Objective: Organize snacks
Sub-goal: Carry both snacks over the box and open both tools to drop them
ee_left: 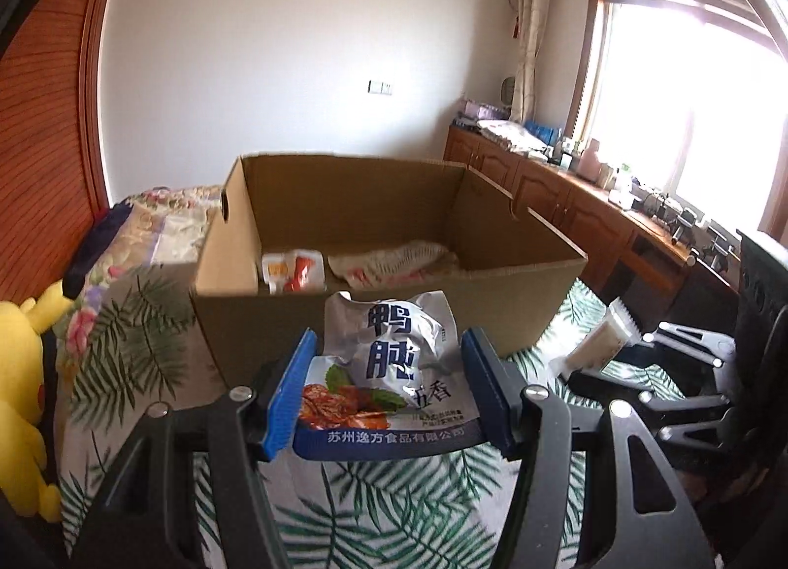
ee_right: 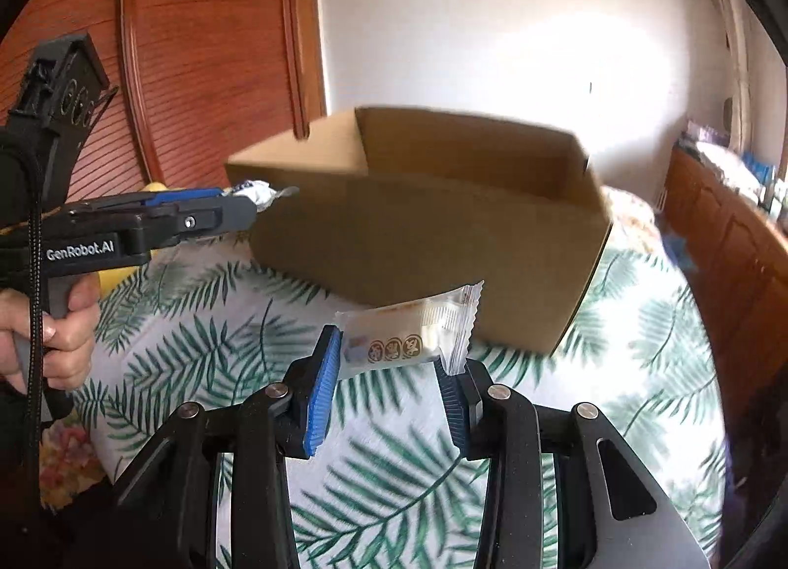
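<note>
My left gripper (ee_left: 389, 367) is shut on a silver and blue snack pouch (ee_left: 389, 362) with Chinese print, held just in front of the open cardboard box (ee_left: 246, 322). Two snack packs (ee_left: 295, 268) (ee_left: 394, 258) lie inside the box. My right gripper (ee_right: 389, 362) is shut on a small clear wrapped cake packet (ee_right: 409, 337), held above the bed before the box (ee_right: 418, 234). In the right wrist view the left gripper (ee_right: 246, 204) shows at left with the pouch (ee_right: 256, 192) at its tip. In the left wrist view the right gripper (ee_left: 635, 347) holds the packet (ee_left: 601, 337) at right.
The box sits on a bed with a leaf-print cover (ee_right: 394, 470). A yellow plush toy (ee_left: 19, 372) lies at the left. A wooden wardrobe (ee_right: 197, 51) stands behind. A wooden counter with clutter (ee_left: 615, 209) runs under the window at right.
</note>
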Action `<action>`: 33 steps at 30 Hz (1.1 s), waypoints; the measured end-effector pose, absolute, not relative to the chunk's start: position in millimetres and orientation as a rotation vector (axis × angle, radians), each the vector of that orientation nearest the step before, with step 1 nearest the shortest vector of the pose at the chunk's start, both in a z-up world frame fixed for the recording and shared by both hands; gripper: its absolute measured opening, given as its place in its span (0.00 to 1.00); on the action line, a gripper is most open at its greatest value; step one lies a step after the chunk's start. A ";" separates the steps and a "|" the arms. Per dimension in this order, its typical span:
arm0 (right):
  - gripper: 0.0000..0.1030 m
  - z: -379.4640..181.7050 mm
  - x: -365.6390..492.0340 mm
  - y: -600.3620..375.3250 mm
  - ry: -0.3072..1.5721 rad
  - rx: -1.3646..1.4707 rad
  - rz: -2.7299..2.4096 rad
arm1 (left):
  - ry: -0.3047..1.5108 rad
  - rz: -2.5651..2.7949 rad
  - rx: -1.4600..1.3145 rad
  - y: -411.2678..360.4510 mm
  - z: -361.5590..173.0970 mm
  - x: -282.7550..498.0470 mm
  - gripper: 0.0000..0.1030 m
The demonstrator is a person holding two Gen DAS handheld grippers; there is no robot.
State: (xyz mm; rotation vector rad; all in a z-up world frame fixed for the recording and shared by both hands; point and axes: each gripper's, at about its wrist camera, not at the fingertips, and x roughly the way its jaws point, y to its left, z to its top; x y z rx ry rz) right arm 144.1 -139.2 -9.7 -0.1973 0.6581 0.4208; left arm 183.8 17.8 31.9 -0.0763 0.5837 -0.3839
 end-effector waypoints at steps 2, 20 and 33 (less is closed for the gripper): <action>0.37 1.0 149.6 -139.5 0.639 -0.199 0.423 | 0.568 -0.378 -0.071 21.3 37.4 187.9 0.58; 0.37 33.9 217.5 -121.5 0.534 -0.221 0.427 | 0.491 -0.381 -0.041 27.6 77.2 244.5 0.58; 0.38 7.9 270.4 -126.1 0.607 -0.183 0.414 | 0.556 -0.371 -0.002 -2.7 52.5 296.1 0.58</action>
